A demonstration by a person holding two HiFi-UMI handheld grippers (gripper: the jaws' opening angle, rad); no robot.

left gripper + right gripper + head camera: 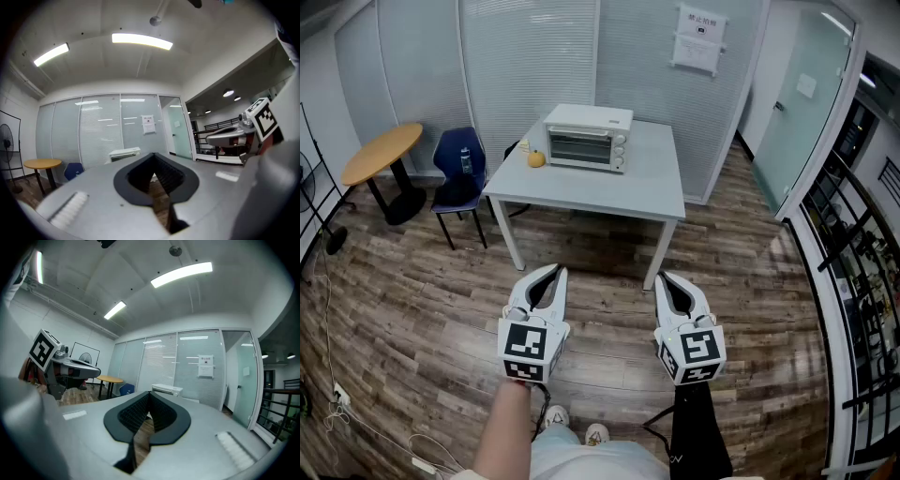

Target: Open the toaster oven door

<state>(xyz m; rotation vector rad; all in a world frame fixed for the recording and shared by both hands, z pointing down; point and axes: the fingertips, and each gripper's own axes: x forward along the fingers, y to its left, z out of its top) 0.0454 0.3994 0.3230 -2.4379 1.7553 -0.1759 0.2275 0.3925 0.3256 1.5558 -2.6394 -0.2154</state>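
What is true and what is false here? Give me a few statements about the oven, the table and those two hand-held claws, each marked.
1. The toaster oven door is shut. True.
2. The left gripper touches the oven. False: it is held over the floor, well short of the table.
3. A small orange thing sits on the table beside the oven. True.
4. The right gripper holds something. False: its jaws are together with nothing between them.

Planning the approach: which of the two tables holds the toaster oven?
The grey rectangular table, with the white toaster oven on its far side; the round wooden table stands left.
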